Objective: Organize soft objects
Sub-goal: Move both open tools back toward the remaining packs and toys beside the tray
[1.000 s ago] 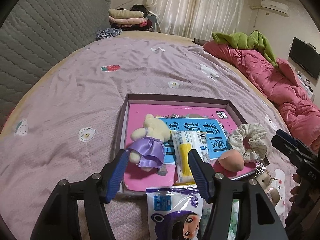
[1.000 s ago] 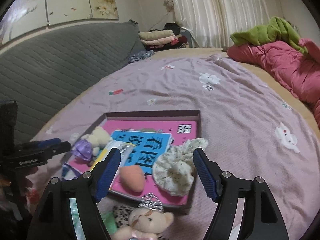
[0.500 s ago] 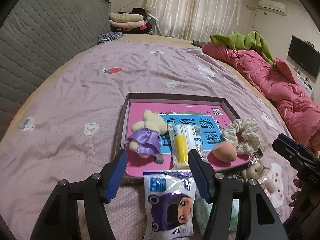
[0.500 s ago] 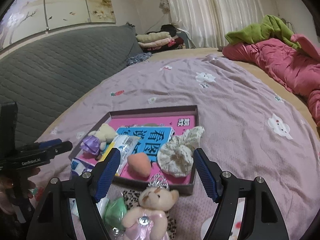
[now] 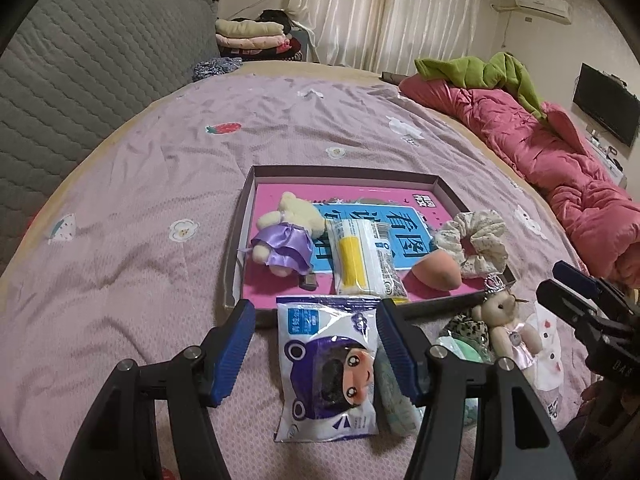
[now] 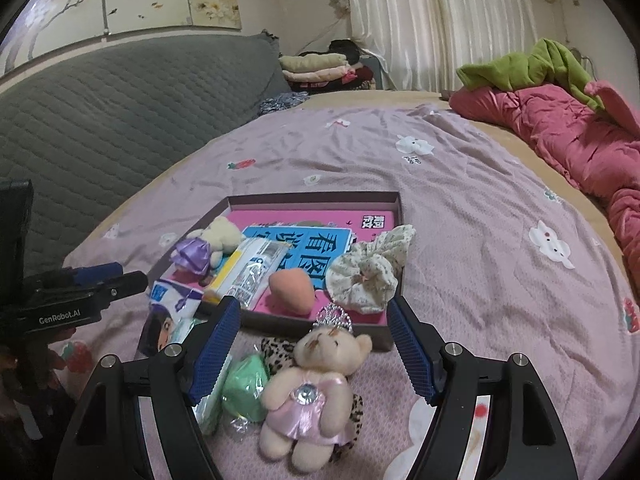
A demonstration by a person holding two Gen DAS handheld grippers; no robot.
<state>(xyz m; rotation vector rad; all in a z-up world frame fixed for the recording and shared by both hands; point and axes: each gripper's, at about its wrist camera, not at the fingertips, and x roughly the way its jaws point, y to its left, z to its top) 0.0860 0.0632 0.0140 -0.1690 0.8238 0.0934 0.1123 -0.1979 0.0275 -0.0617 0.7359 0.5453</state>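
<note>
A shallow brown box [image 5: 240,216] [image 6: 394,216] lies on the bed. In it are a bear in a purple dress [image 5: 286,238] [image 6: 204,246], a yellow-and-white packet [image 5: 362,258], a peach sponge [image 5: 434,274] [image 6: 290,292] and a floral scrunchie [image 5: 476,242] [image 6: 370,272]. In front of the box lie a cartoon-face pouch [image 5: 330,364] [image 6: 168,316], a green packet [image 6: 244,380], a leopard-print item [image 6: 276,354] and a crowned bear in a pink dress [image 6: 312,388] [image 5: 506,320]. My left gripper [image 5: 316,346] is open above the pouch. My right gripper [image 6: 314,348] is open above the pink-dress bear.
The bed has a lilac sheet [image 5: 140,184]. A grey quilted headboard [image 6: 100,104] is at the left. A pink duvet [image 5: 560,160] and a green garment [image 6: 528,64] lie along the right side. Folded clothes [image 5: 252,36] are stacked at the back.
Both grippers have pulled back from the box. The pouch, green packet and pink-dress bear in front of it have come more fully into view. Both grippers stayed open and empty.
</note>
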